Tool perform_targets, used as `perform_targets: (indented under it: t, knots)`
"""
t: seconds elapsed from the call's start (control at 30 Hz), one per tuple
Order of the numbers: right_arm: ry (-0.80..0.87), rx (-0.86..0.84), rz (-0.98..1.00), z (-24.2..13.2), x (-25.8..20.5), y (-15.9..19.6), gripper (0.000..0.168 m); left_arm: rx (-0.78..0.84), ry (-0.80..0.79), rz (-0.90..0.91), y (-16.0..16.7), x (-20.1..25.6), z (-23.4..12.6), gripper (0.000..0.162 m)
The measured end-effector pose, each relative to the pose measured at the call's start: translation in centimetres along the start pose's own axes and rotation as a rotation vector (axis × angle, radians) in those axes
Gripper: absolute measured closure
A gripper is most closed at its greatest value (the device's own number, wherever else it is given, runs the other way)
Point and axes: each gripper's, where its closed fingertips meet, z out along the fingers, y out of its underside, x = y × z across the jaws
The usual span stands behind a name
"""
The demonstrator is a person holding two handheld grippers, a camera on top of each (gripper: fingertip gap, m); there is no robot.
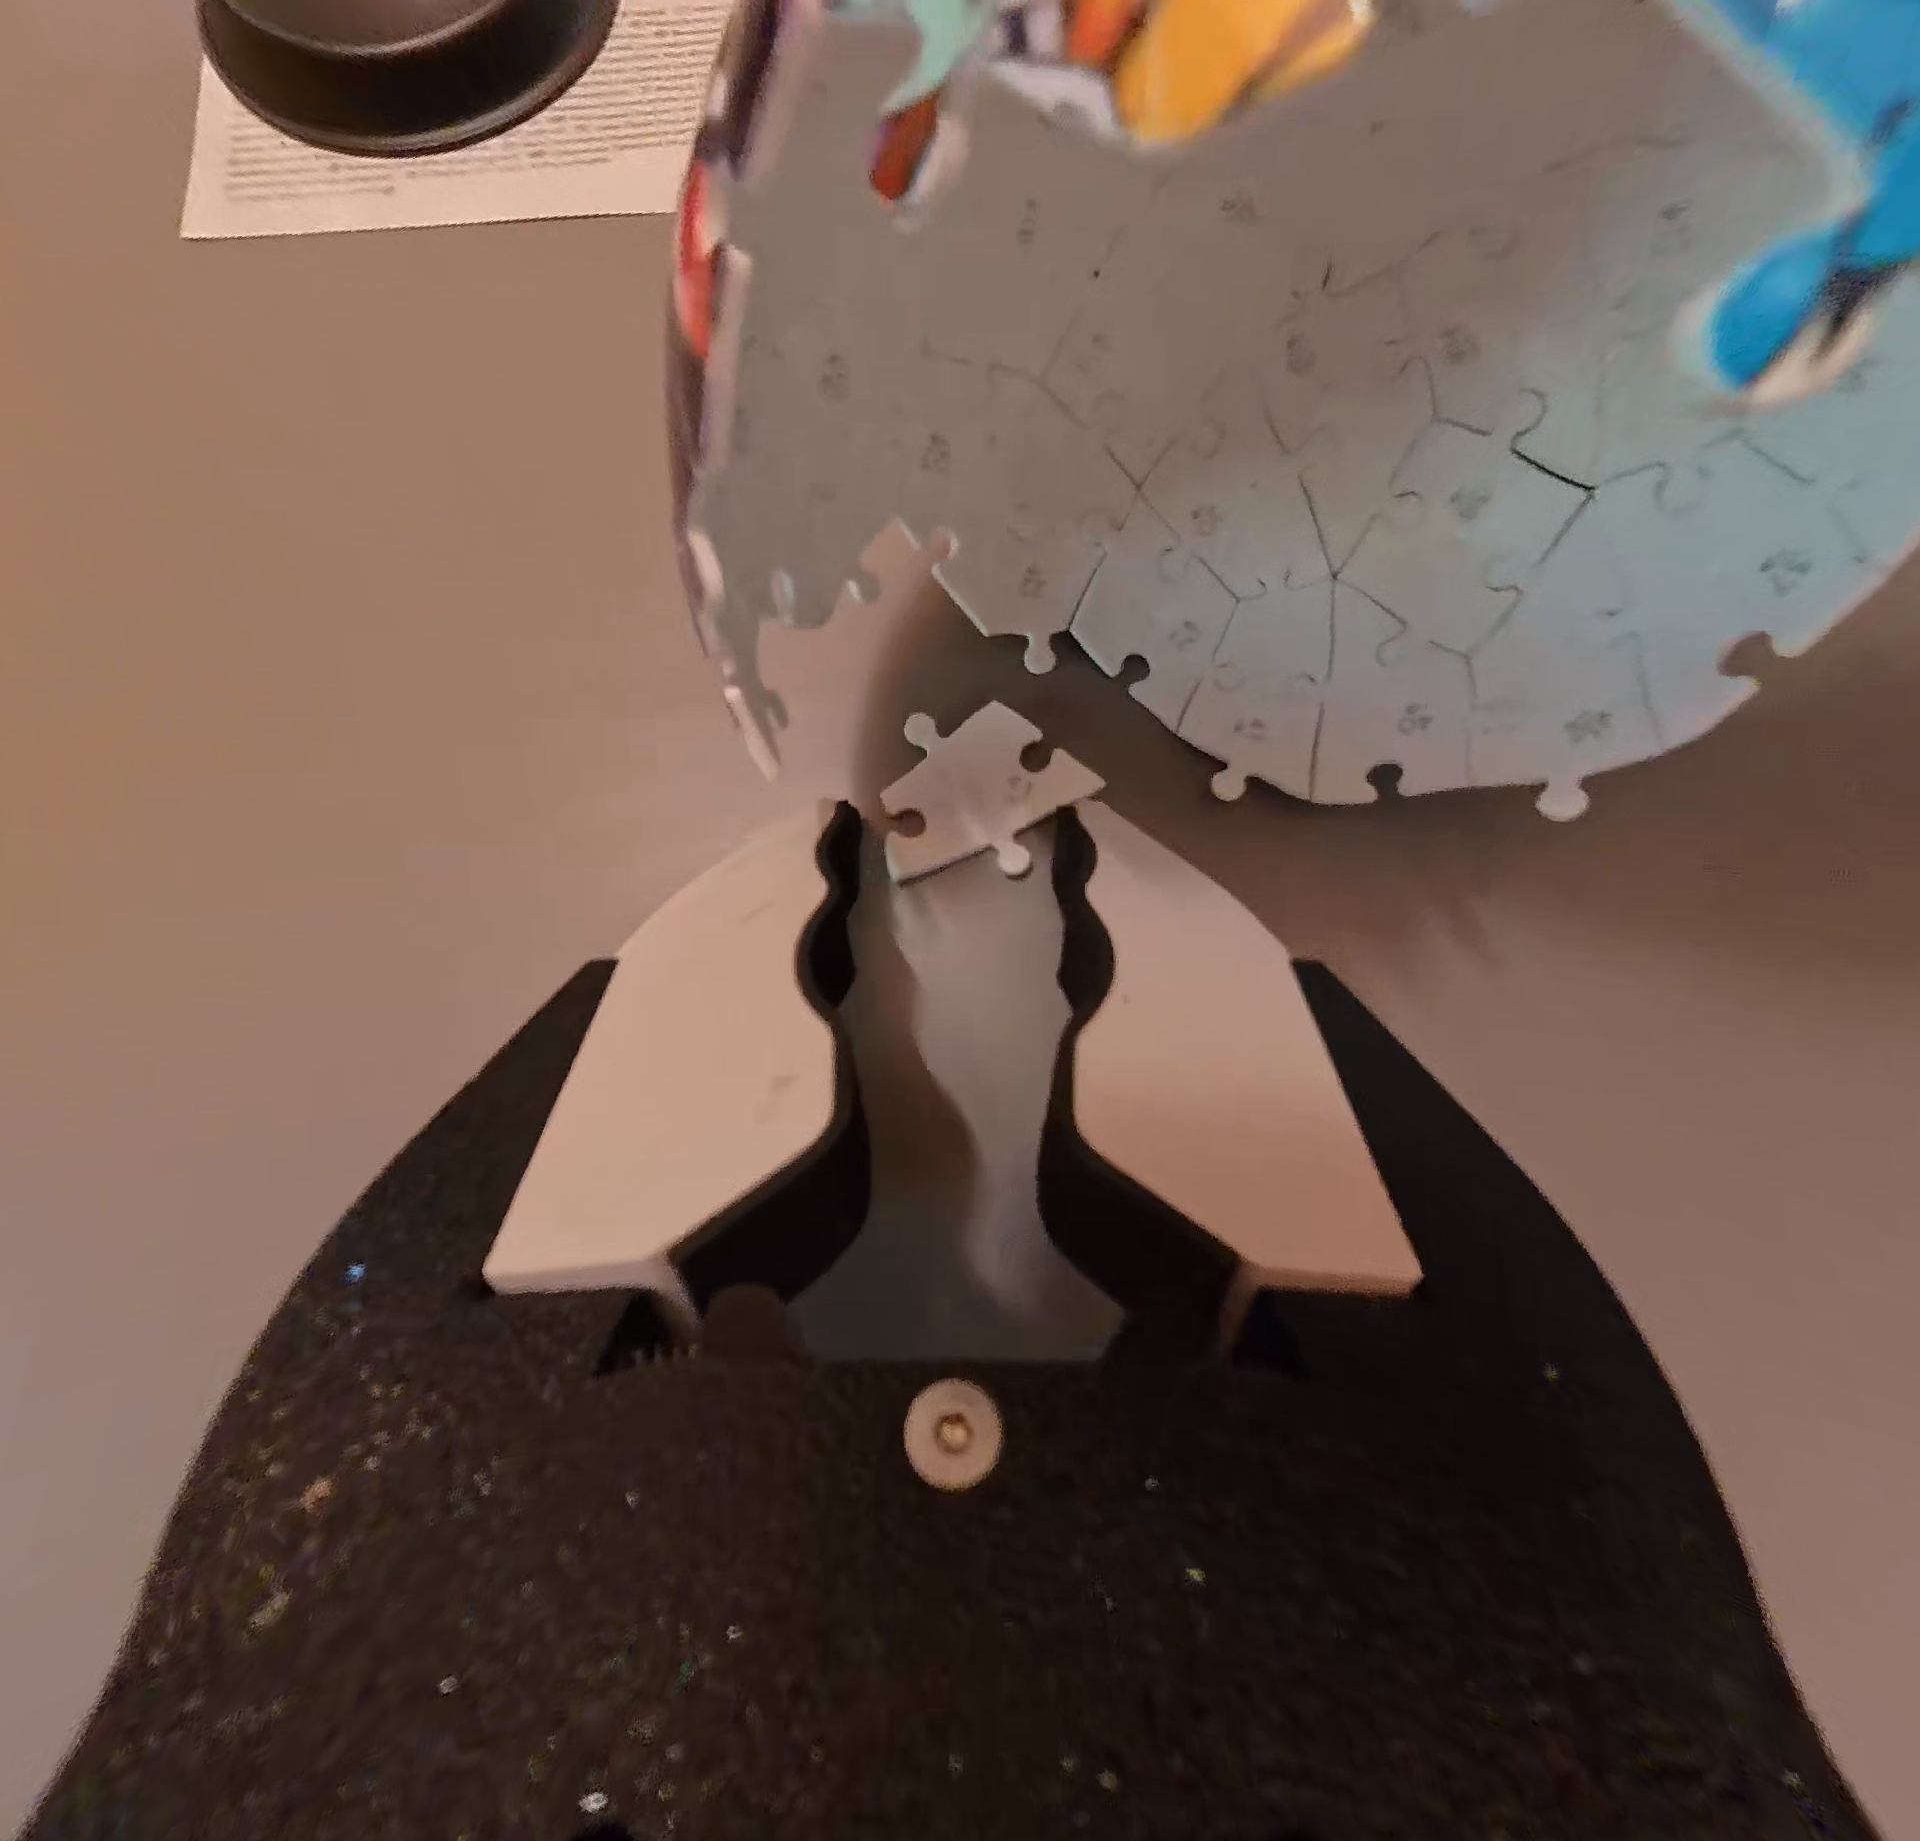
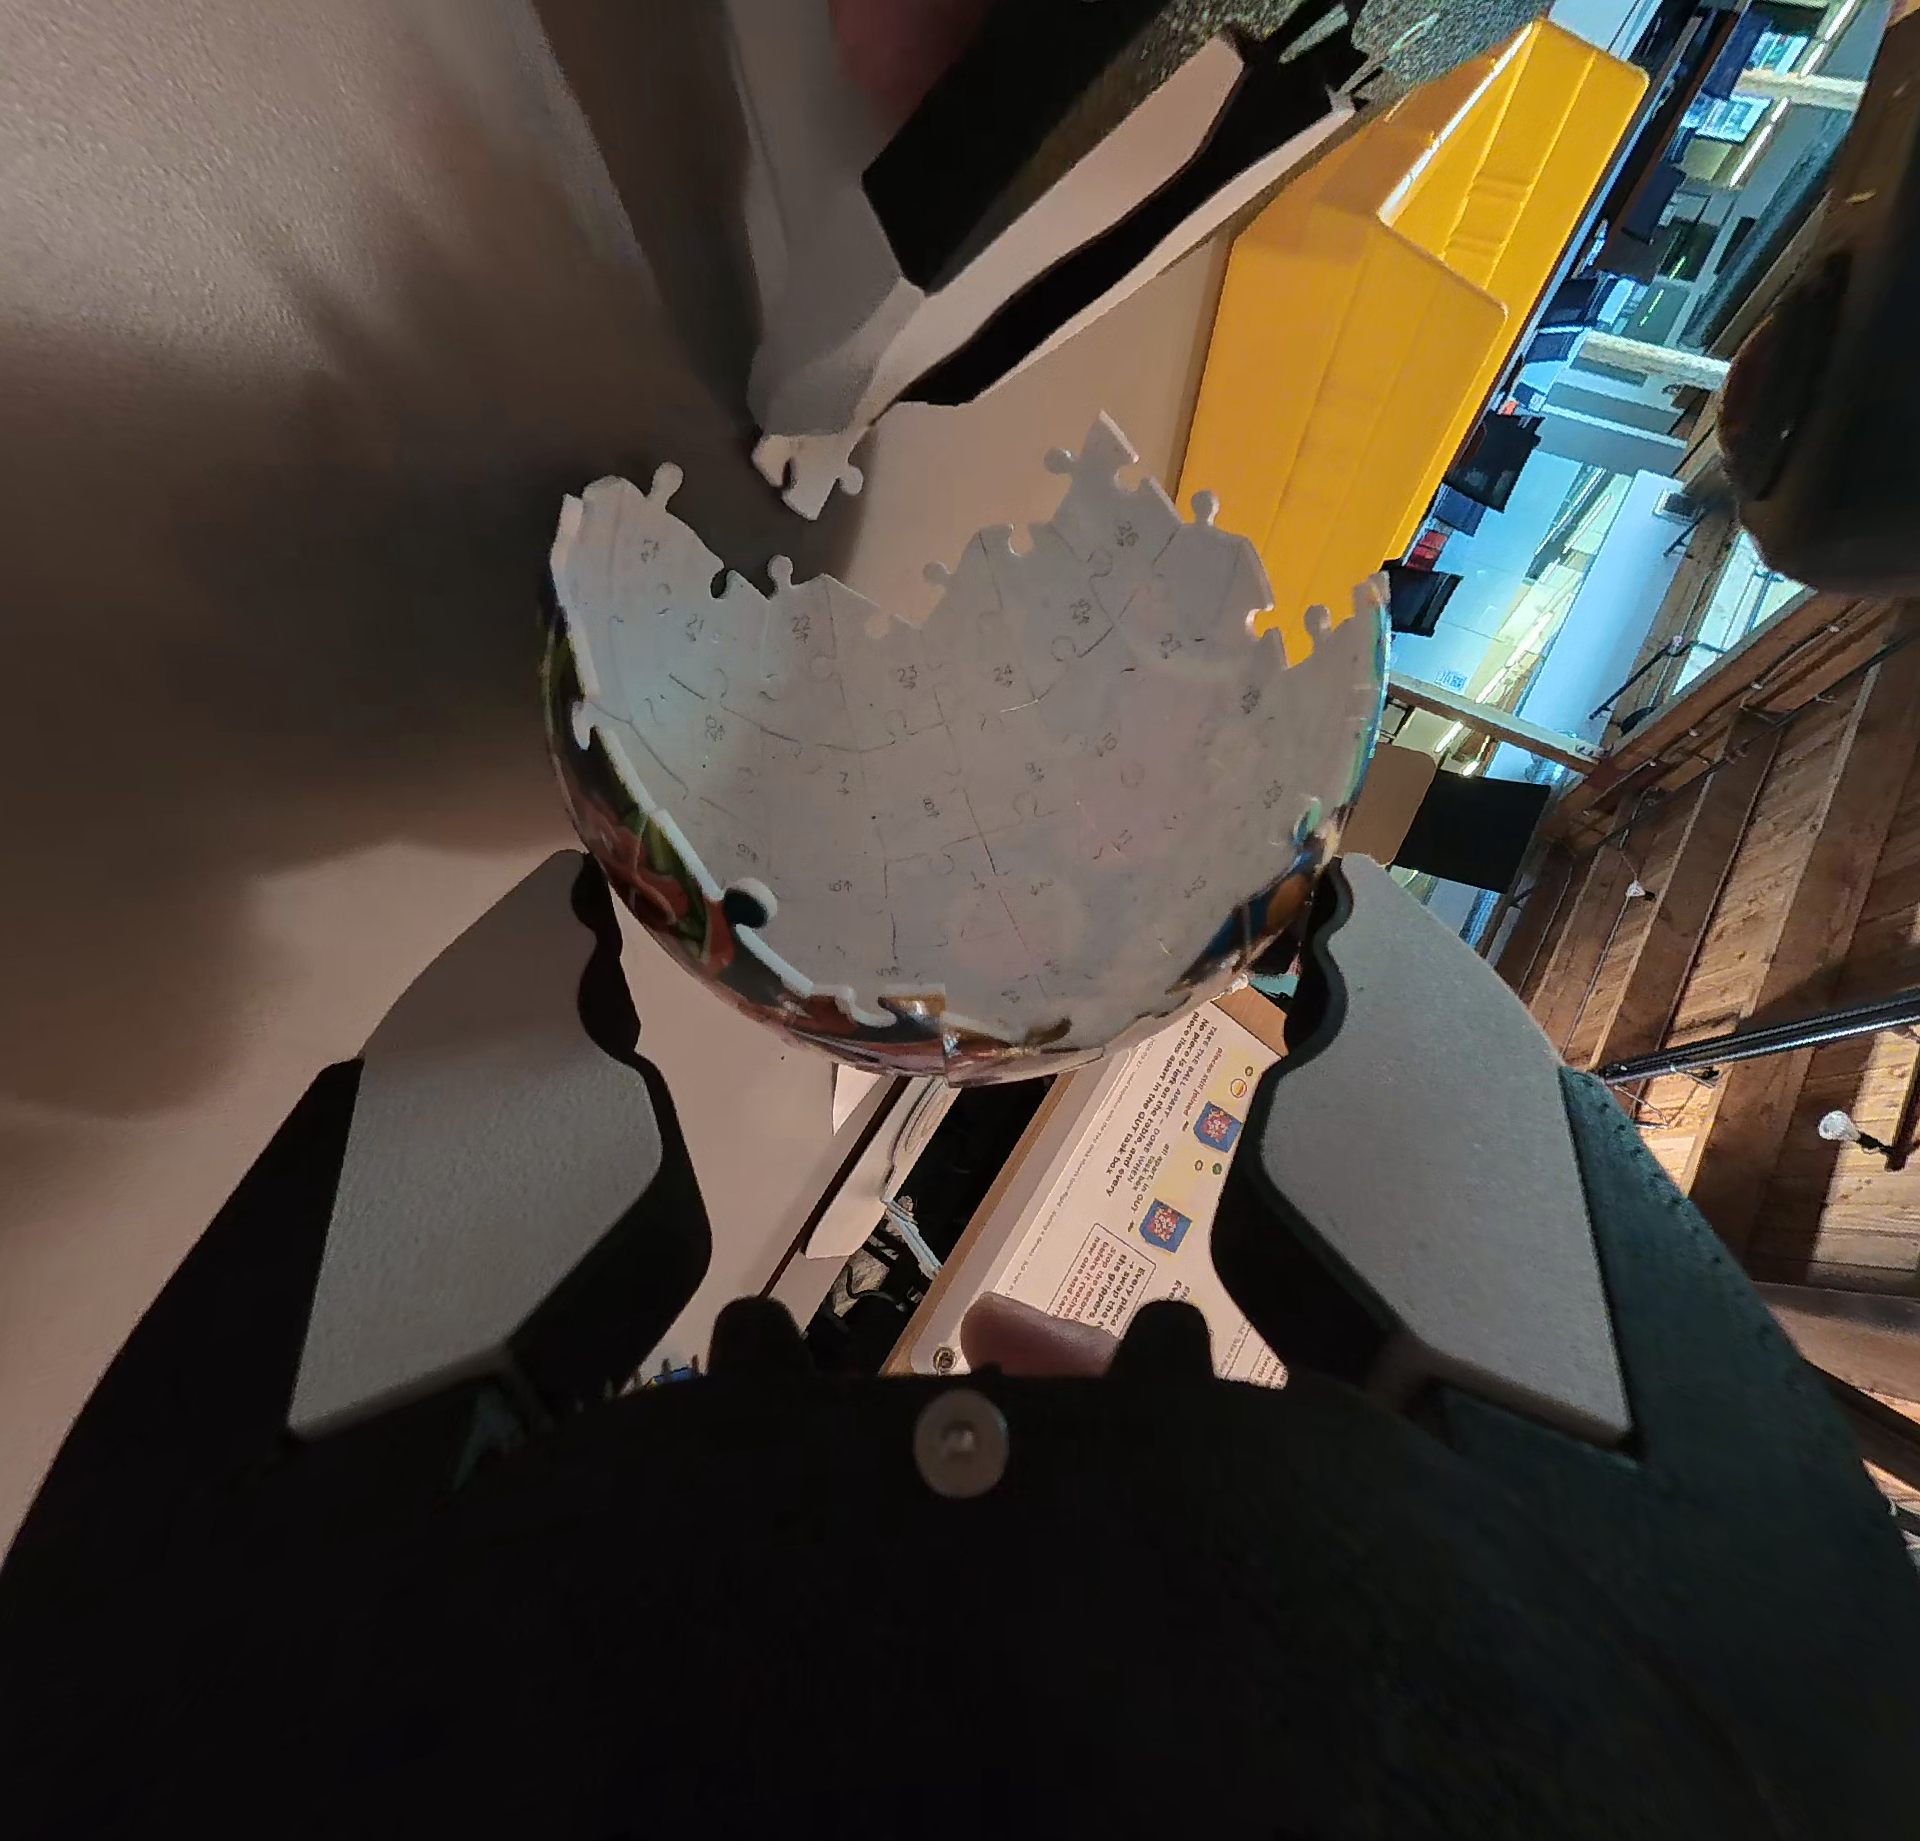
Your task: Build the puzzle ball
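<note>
Showing half-built puzzle ball (image 2: 935, 773) – white inside | jagged rim | colourful outside

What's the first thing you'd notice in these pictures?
The half-built puzzle ball, a jagged bowl that is pale and numbered inside and colourful outside, sits gripped between the right gripper fingers. Just above its rim, the left gripper pinches one small pale puzzle piece. A bright yellow plastic bin glows behind.
</note>
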Motion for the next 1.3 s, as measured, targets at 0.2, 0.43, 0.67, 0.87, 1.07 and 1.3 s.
perform_targets:
  t: [0.2,0.43,0.67,0.87,1.07,1.3]
  knots:
    - [0.001,-0.001,0.000,0.0,0.0,0.1,0.044,-0.013,-0.107,-0.047,0.5,-2.3,-0.6,0.114]
    - [0.002,-0.001,-0.001,0.0,0.0,0.1,0.044,0.028,0.017,-0.027,-0.1,-0.4,-0.5,0.118]
    - [0.003,-0.001,-0.003,0.1,0.0,0.0,0.044,0.001,0.005,-0.003,0.0,-0.1,0.0,0.137]
    - [0.004,-0.002,-0.001,0.1,0.0,0.1,0.044,-0.011,0.042,0.022,0.2,0.6,-0.1,0.143]
    - [0.005,-0.003,0.000,0.1,0.0,0.2,0.044,0.022,0.015,0.076,-0.5,0.0,-0.8,0.133]
    - [0.006,-0.005,-0.004,0.1,0.1,0.2,0.044,0.002,0.042,-0.010,-0.2,0.2,0.2,0.126]
